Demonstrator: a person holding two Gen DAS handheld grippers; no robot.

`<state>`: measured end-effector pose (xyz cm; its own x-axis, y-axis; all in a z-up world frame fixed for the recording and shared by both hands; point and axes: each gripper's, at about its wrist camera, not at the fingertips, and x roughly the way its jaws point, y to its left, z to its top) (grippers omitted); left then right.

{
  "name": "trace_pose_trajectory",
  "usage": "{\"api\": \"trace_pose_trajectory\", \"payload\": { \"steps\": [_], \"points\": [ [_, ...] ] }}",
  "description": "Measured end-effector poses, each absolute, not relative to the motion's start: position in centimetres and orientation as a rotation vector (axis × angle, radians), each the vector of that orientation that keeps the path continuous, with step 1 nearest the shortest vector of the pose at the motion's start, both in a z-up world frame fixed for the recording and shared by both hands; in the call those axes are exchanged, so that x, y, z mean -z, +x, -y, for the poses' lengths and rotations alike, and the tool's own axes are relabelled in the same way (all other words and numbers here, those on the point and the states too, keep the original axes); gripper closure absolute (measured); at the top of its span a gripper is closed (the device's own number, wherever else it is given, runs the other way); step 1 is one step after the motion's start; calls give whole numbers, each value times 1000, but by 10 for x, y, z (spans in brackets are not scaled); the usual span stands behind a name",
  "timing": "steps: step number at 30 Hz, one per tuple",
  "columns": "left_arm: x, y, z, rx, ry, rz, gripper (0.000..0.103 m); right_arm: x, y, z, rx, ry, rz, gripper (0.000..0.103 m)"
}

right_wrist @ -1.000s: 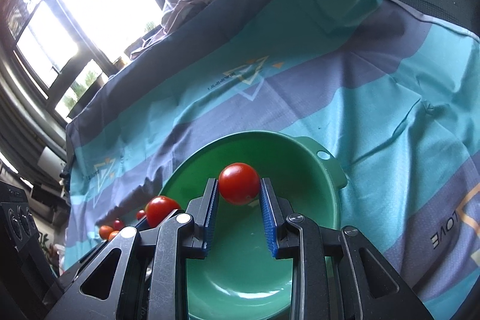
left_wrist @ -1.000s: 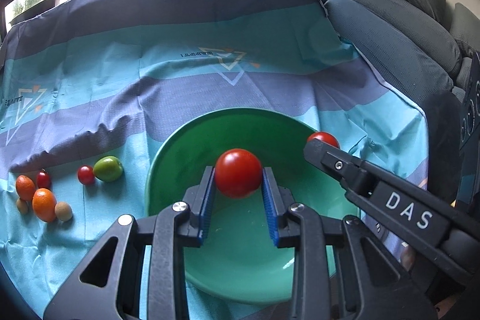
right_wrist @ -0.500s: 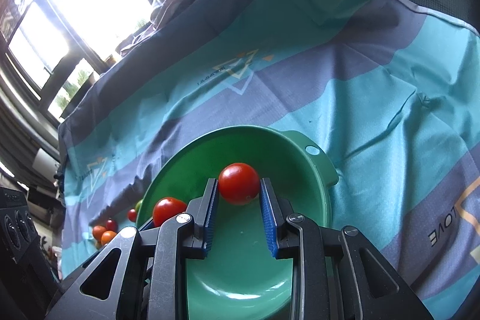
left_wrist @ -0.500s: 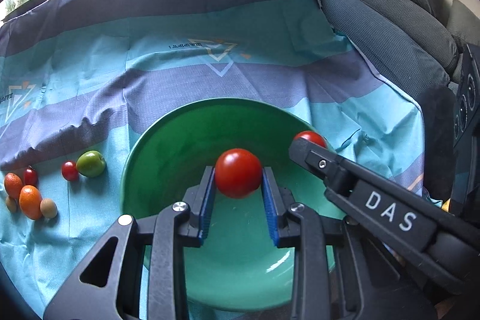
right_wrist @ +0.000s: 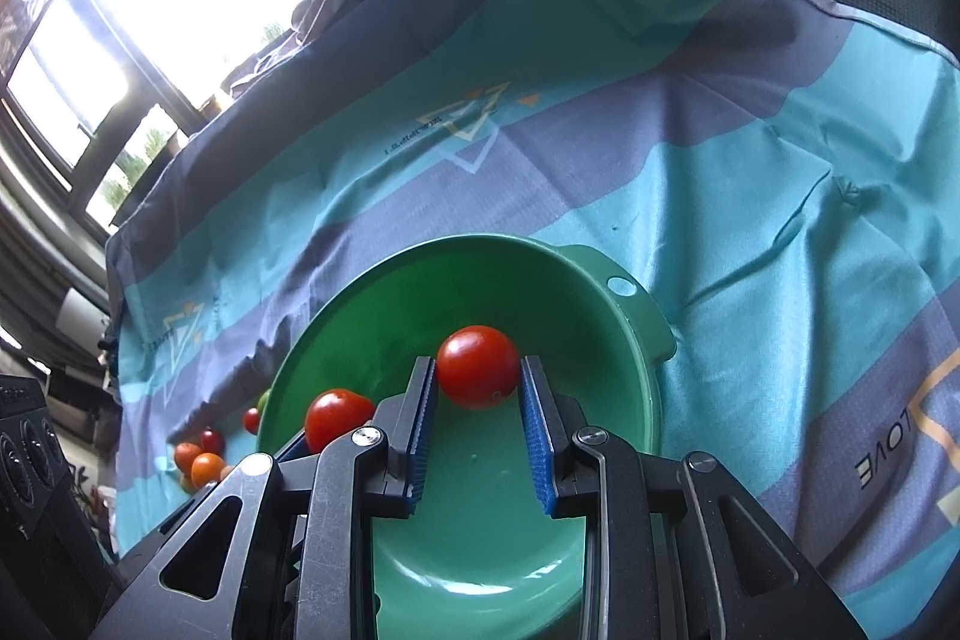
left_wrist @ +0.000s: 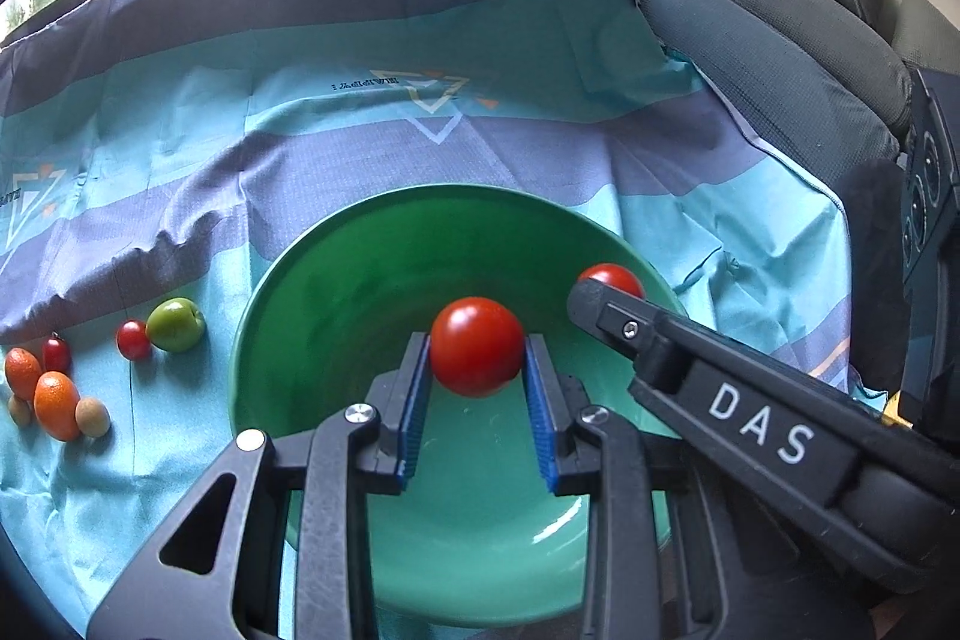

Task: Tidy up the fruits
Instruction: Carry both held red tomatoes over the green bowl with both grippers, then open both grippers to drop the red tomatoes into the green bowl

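My left gripper (left_wrist: 478,349) is shut on a red tomato (left_wrist: 477,345) and holds it above the green bowl (left_wrist: 336,280). My right gripper (right_wrist: 478,370) is shut on another red tomato (right_wrist: 478,366), also above the bowl (right_wrist: 600,340). Each gripper's tomato shows in the other view: the right one (left_wrist: 612,278) at the bowl's right rim, the left one (right_wrist: 333,417) at its left. The bowl's inside holds no fruit.
Loose fruit lies on the teal and grey cloth (left_wrist: 420,130) left of the bowl: a green fruit (left_wrist: 175,324), a small red tomato (left_wrist: 132,339), two orange kumquats (left_wrist: 56,403) and small brown fruits (left_wrist: 92,416). A grey sofa (left_wrist: 780,40) stands at the right.
Both grippers have moved closer over the bowl with their tomatoes still held. The bowl now looks larger and nearer in both views.
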<state>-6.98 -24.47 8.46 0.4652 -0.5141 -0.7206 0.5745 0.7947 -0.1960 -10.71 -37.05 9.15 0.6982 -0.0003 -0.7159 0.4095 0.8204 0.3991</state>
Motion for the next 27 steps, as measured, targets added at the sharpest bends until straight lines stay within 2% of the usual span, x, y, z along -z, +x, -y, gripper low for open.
{"api": "trace_pose_trajectory", "payload": {
  "steps": [27],
  "points": [
    [-81, -69, 246, 670, 97, -864, 72, -87, -103, 367, 244, 558, -809, 73]
  ]
}}
